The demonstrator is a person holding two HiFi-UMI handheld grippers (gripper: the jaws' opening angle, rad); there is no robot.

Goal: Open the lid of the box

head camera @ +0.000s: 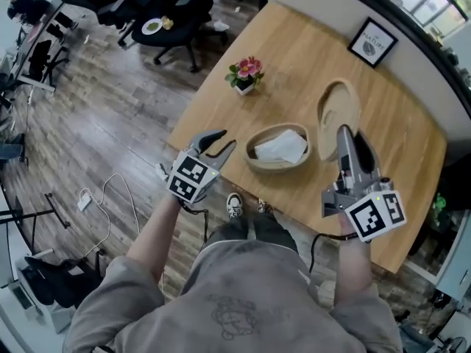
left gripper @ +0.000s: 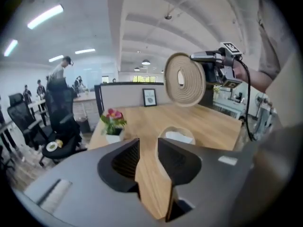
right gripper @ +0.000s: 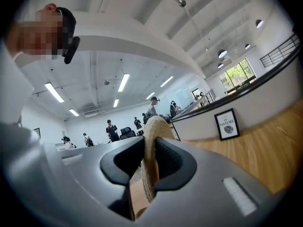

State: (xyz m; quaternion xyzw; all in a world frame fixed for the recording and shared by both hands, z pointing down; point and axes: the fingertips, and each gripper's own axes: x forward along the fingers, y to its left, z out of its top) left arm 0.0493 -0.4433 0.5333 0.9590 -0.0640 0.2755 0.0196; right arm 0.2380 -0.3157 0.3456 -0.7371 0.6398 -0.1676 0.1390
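Wood-plank floor (head camera: 110,123), black office chairs (head camera: 176,17), ceiling strip lights (left gripper: 45,16).

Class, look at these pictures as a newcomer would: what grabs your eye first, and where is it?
The woven oval lid stands out, lifted and gripped on edge in the jaws of the right gripper above the table. Beside it, near the table's front edge, the open box shows white paper inside. The left gripper hovers empty at the table's corner.

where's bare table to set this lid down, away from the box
Bare wood lies between the flower pot and the framed picture, and along the right end of the table past the lid held in the right gripper. The near edge is crowded: the open box sits there with the left gripper beside it.
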